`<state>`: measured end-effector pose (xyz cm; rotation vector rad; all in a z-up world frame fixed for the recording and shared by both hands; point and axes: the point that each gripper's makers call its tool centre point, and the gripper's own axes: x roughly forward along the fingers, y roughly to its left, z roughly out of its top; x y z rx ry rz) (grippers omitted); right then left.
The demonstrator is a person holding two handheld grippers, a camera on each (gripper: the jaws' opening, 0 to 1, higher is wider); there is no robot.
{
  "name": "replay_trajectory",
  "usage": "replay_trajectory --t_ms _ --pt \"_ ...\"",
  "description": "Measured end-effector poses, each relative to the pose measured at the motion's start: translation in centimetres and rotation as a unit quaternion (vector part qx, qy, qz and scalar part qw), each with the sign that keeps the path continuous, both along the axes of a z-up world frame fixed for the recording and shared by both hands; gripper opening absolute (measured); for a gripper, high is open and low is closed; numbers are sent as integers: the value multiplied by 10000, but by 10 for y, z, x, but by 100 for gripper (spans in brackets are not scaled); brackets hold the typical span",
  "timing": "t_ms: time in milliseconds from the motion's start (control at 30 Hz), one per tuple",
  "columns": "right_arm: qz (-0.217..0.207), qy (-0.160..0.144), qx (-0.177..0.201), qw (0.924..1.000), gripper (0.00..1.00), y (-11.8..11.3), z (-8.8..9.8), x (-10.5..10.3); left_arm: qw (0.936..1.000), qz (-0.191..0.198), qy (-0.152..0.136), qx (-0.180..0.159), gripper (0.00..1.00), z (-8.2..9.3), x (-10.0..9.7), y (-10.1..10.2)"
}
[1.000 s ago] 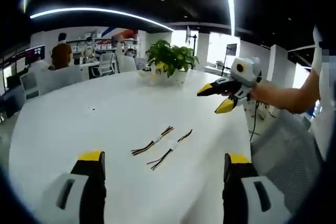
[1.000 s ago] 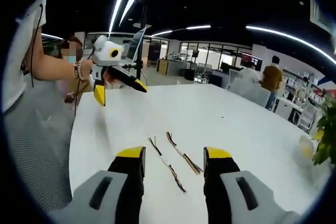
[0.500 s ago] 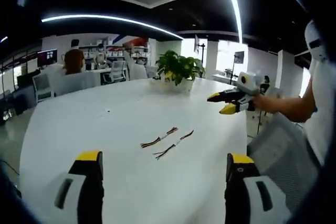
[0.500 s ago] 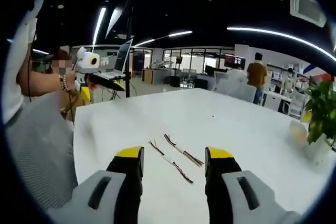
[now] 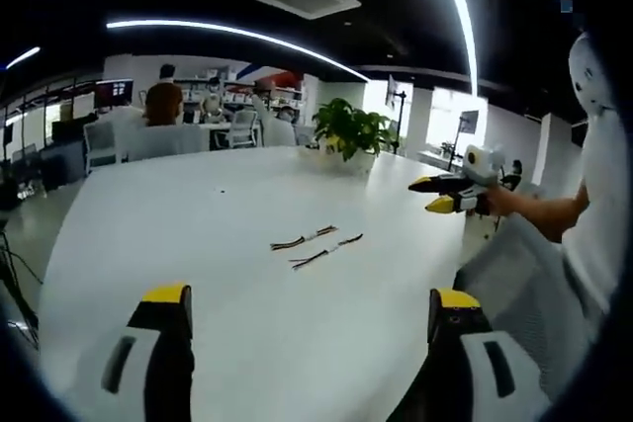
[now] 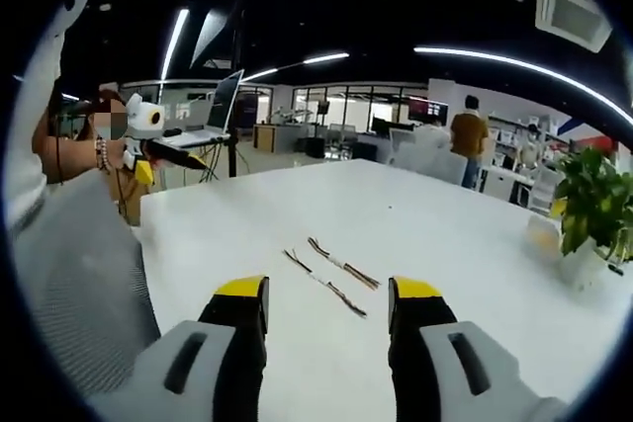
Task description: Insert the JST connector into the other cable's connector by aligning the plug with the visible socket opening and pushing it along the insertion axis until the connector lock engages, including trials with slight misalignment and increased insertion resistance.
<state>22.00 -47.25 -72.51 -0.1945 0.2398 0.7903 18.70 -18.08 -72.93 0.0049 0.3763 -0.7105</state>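
Note:
Two short wire cables lie side by side on the white table. In the left gripper view they are the far cable and the near cable, well ahead of my open left gripper. In the right gripper view the same cables lie just beyond my open right gripper. Each has a small white connector midway along it. The right gripper shows at the right of the left gripper view, held in the air. The left gripper shows at the upper left of the right gripper view. Nothing is held.
A potted plant stands at the table's far side, also the plant at right. The white table has a curved edge. People sit at desks behind. A person's arm and grey clothing border the views.
Both grippers have drawn back and away from the cables, which now look smaller and farther. The cables have not moved on the table. Jaws stay open.

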Motion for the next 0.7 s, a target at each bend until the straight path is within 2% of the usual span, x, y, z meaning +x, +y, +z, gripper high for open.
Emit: replay_trajectory --t_ms 133,200,267,400,600,700 --pt "-88 -22 53 9999 47 -3 0 -10 9998 155 -62 -61 99 2 -9 5" --pt "-149 -39 101 9998 47 -5 0 -15 9995 230 -126 -170 99 5 -14 6" --pt "-175 15 108 9998 48 -7 -4 -21 9991 282 -66 -313 99 3 -19 6" --pt "-284 86 254 9992 49 -12 -7 -27 9987 387 -59 -335 99 -2 -29 5" --pt "-348 150 276 9989 50 -13 -11 -32 9981 440 -16 -434 99 -8 -37 -1" --pt "-401 125 314 9986 52 -12 -8 -33 9975 516 -65 -484 99 -5 -38 -2"
